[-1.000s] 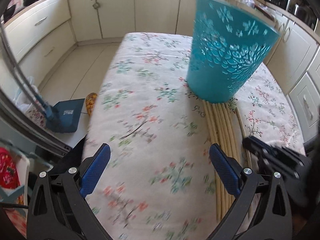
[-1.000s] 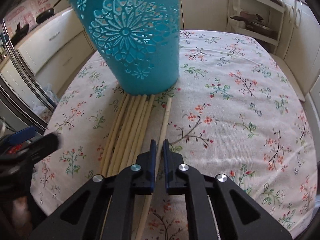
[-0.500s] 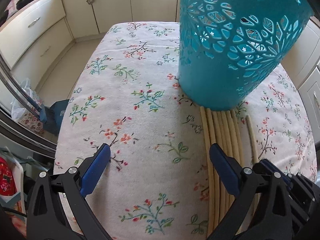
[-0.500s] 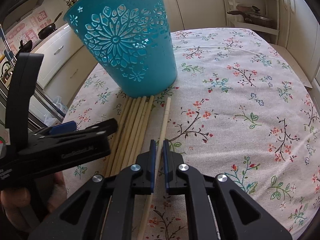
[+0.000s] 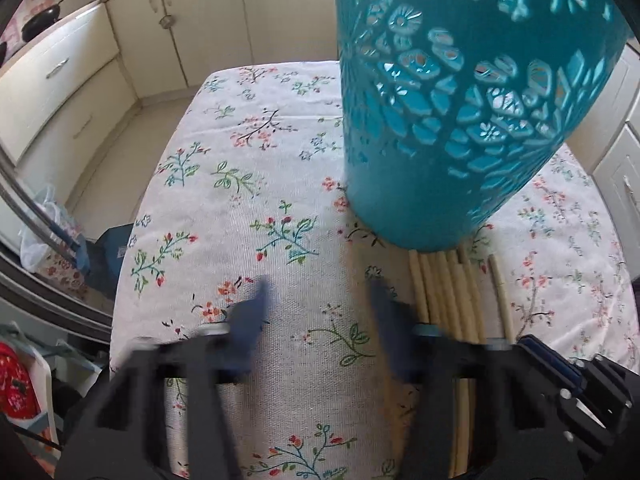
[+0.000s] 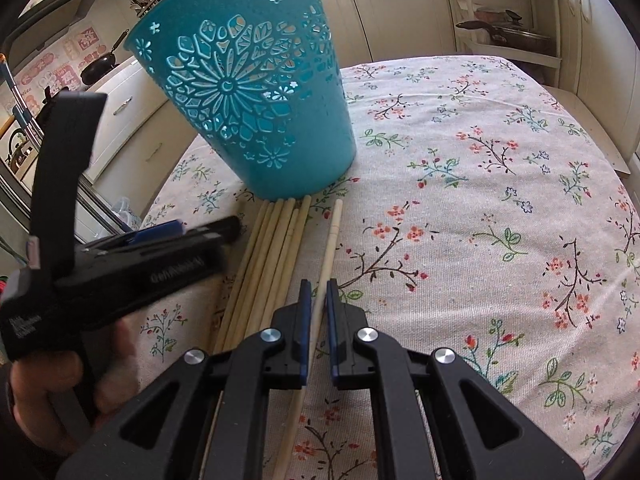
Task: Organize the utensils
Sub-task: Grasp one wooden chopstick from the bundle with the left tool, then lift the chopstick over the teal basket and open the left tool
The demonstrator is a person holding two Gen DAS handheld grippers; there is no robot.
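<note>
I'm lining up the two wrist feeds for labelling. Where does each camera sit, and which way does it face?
Left wrist: on the left gripper, facing along the floral tablecloth at the teal basket; its blurred fingers show.
Right wrist: on the right gripper, facing the basket, jaws around one chopstick; the left gripper and a hand show.
Shared: basket, chopstick bundle, tablecloth.

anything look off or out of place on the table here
One chopstick lies apart from the bundle of chopsticks, to its right, with a gap between. The right tongs straddle it. The teal basket stands upright at the sticks' far tips. Nothing looks spilled or broken.
</note>
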